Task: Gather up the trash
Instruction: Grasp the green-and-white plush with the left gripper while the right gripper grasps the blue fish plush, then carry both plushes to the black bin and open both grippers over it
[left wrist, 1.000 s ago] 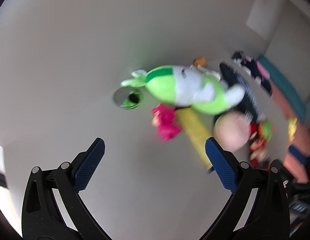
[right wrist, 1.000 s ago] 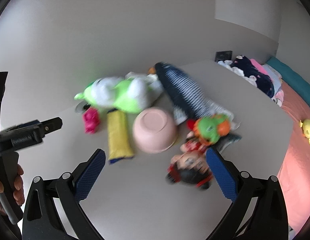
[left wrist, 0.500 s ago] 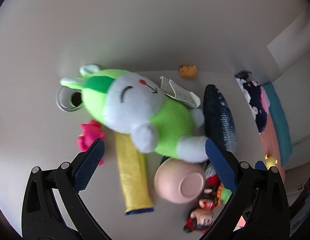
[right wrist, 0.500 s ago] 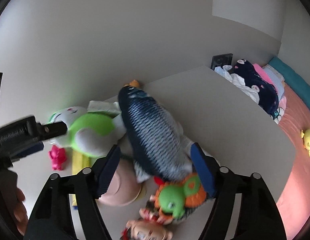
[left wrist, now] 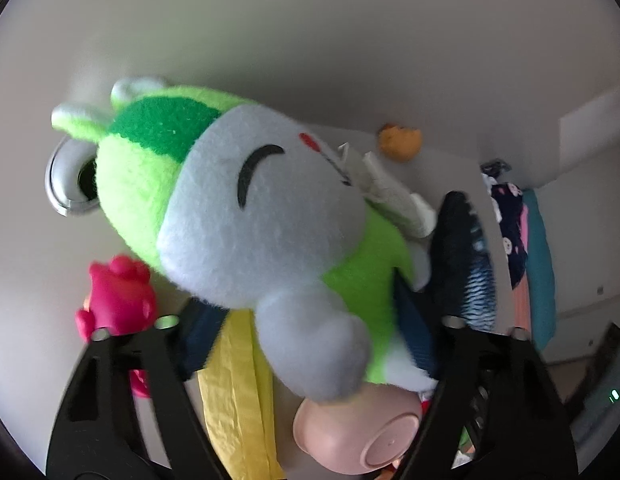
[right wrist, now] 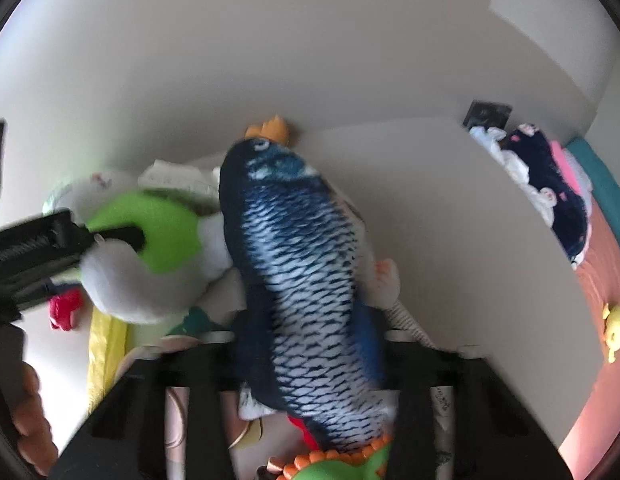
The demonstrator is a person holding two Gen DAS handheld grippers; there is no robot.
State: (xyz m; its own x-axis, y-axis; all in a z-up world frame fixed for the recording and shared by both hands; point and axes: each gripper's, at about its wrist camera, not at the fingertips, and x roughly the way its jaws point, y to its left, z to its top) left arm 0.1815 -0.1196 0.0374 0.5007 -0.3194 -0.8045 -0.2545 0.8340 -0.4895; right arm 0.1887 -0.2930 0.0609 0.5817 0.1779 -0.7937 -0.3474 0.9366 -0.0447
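The green and white plush [left wrist: 246,216] on the tabletop [right wrist: 450,216] is being closed on by the left hand-held gripper [left wrist: 310,336]. The blue fish plush [right wrist: 302,272] beside it is being pinched by the closing right hand-held gripper [right wrist: 310,356]. No writing can be read.

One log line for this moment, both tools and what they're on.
left tool: closing round green-and-white plush toy | right tool: closing on blue scaly plush fish | both toys among the pile on white table

A green-and-white plush bunny [left wrist: 266,236] lies beside a blue scaled plush fish [right wrist: 302,280] on the white tabletop [right wrist: 450,220].
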